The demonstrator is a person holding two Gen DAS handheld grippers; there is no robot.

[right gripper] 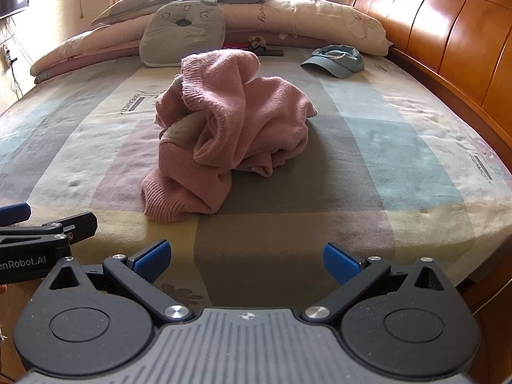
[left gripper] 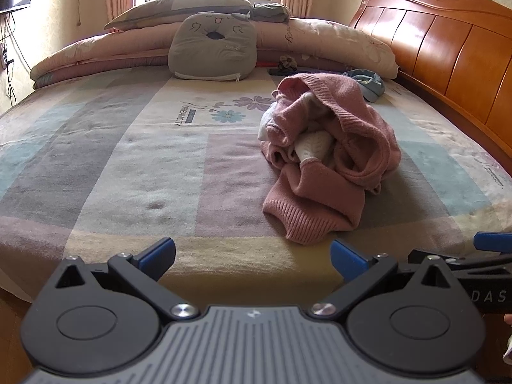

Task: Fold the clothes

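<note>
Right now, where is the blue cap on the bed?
The blue cap lies on the bedspread at the far right, beyond the crumpled pink sweater, near the wooden headboard and just before the folded quilt.

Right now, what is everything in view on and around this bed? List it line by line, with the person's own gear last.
sweater: one, pink knit with white lining, crumpled in a heap mid-bed
cap: one, light blue, near the headboard, beyond the sweater
cushion: one, grey with a drawn face, leaning on the folded quilts
folded quilts: a stack, pink and cream, along the far edge
pillow: one, grey patterned, on top of the quilts
bed sheet: one, pastel blocks with flowers
headboard: one, orange wood
left gripper: black, blue pads, open, empty
right gripper: black, blue pads, open, empty
</note>
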